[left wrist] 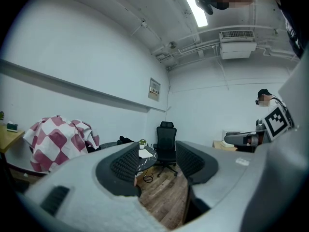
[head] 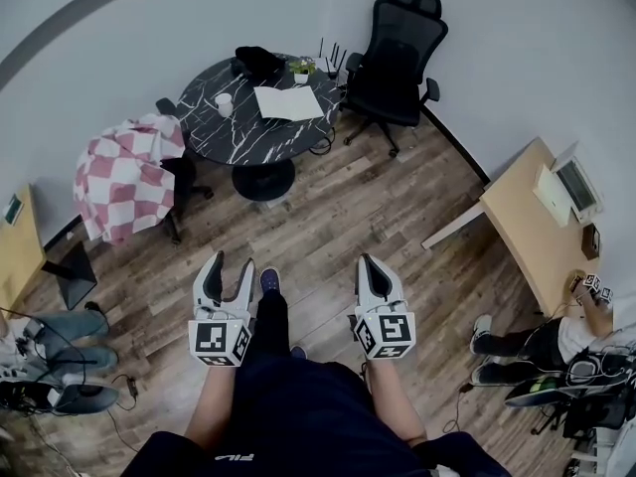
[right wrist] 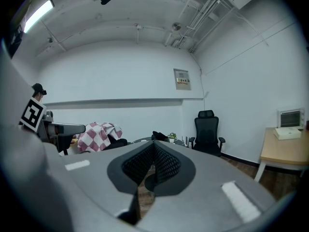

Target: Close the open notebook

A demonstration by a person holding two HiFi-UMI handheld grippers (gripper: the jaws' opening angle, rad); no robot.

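The open notebook [head: 288, 102] lies with white pages up on a round black marble table [head: 238, 137] across the room; in the left gripper view the notebook [left wrist: 145, 153] is a small white patch seen between the jaws. My left gripper [head: 232, 262] is held out level over the wooden floor, far from the table, with its jaws open and nothing between them [left wrist: 158, 158]. My right gripper [head: 369, 264] is beside it, also far from the table, its pads meeting at the tips with nothing held [right wrist: 153, 149].
On the table stand a white cup [head: 225, 103], a small plant [head: 300, 68] and a black bag [head: 260, 61]. A black office chair [head: 397, 58] is behind it, a chair with a red-checked cloth [head: 124, 172] at its left. A wooden desk [head: 527, 232] and a seated person [head: 556, 341] are at the right.
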